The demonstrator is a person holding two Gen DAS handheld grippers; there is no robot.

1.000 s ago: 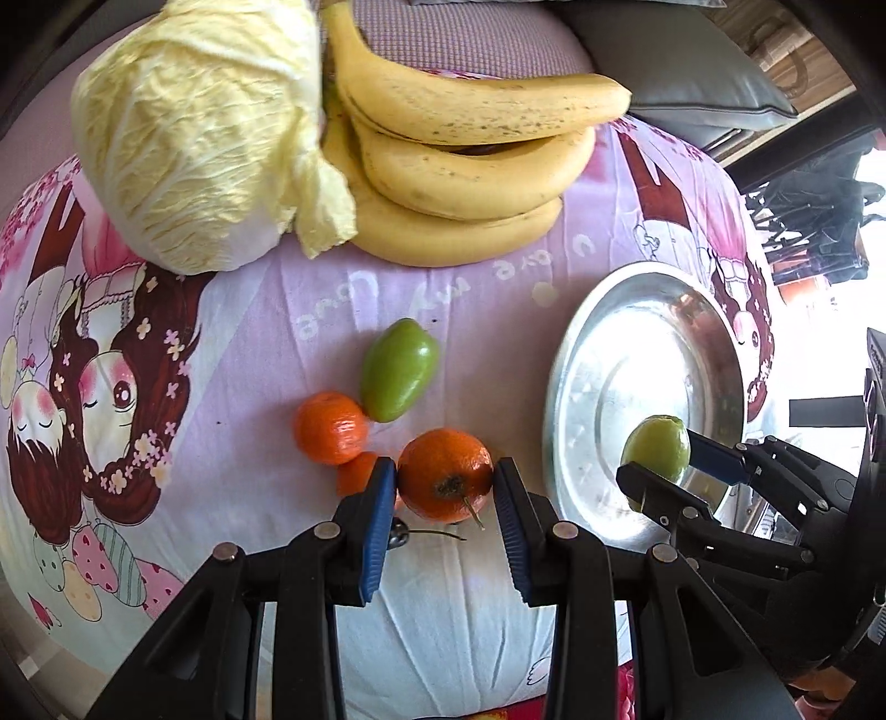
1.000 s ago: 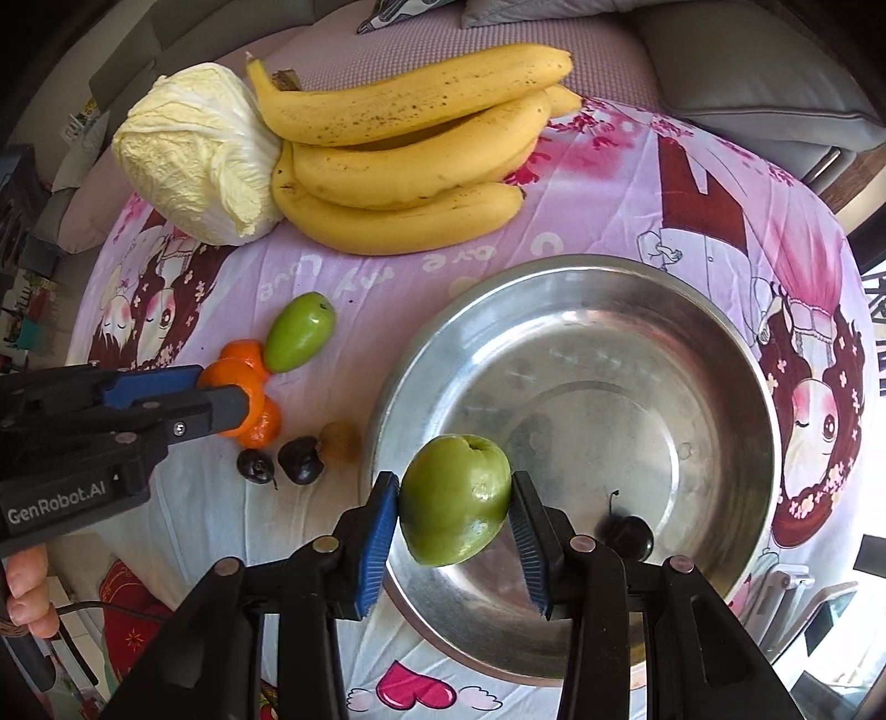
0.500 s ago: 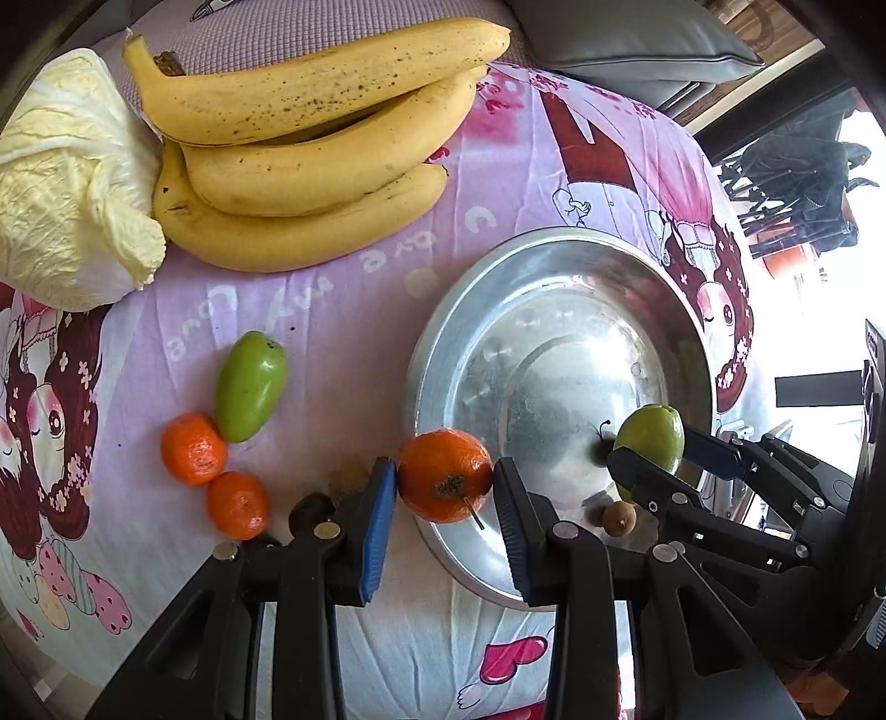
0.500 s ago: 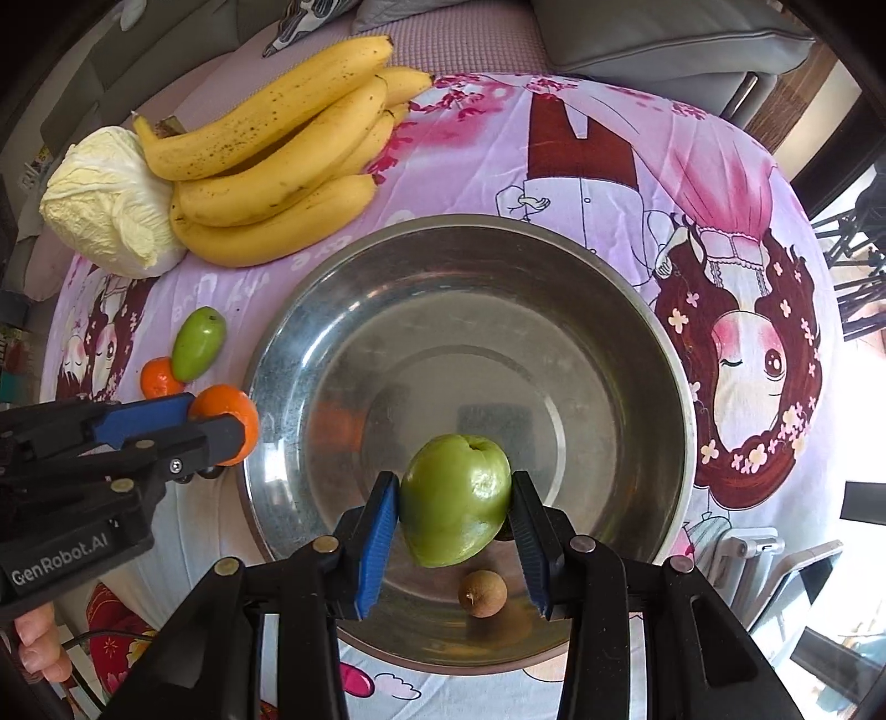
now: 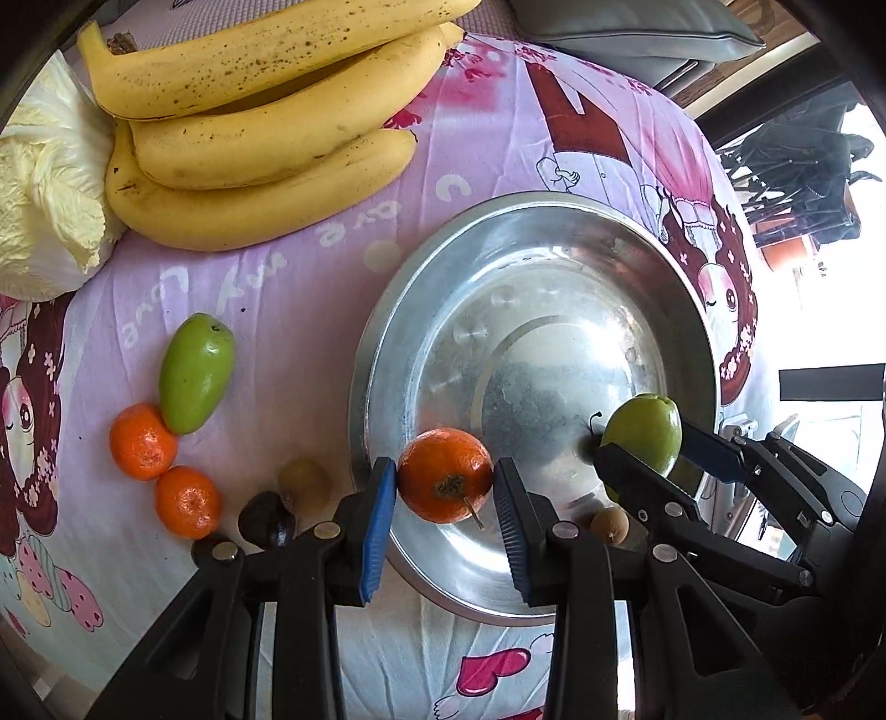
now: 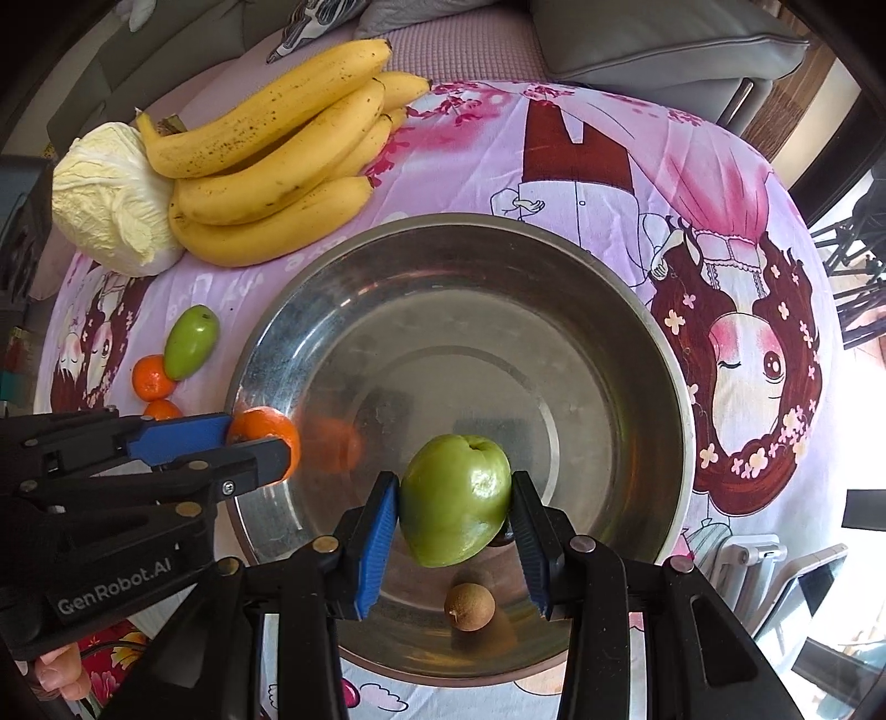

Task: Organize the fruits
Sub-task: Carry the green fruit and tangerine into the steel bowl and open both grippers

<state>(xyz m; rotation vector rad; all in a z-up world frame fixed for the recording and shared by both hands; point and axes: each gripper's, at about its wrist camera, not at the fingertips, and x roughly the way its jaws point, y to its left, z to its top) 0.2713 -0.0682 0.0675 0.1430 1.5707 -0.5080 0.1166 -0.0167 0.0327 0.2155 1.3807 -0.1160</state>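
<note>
A steel bowl (image 5: 554, 232) (image 6: 637, 332) sits on the pink cloth. My left gripper (image 5: 444, 501) (image 6: 260, 443) is shut on a tangerine (image 5: 444, 474) (image 6: 268, 429) and holds it over the bowl's left rim. My right gripper (image 6: 455, 523) (image 5: 645, 443) is shut on a green fruit (image 6: 455, 507) (image 5: 645, 437) above the bowl's inside. A small brown longan (image 6: 469, 606) (image 5: 609, 523) and a dark cherry (image 5: 590, 440) lie in the bowl.
Left of the bowl lie a green fruit (image 5: 195, 379), two tangerines (image 5: 141, 448) (image 5: 187, 501), a longan (image 5: 304, 484) and dark cherries (image 5: 266, 526). Bananas (image 5: 266, 133) and a cabbage (image 5: 44, 194) lie at the back left. A grey cushion (image 6: 664, 44) lies behind.
Both grippers moved right and further over the bowl with their fruit. The tangerine now hangs over the bowl's left rim, the green fruit over its inside.
</note>
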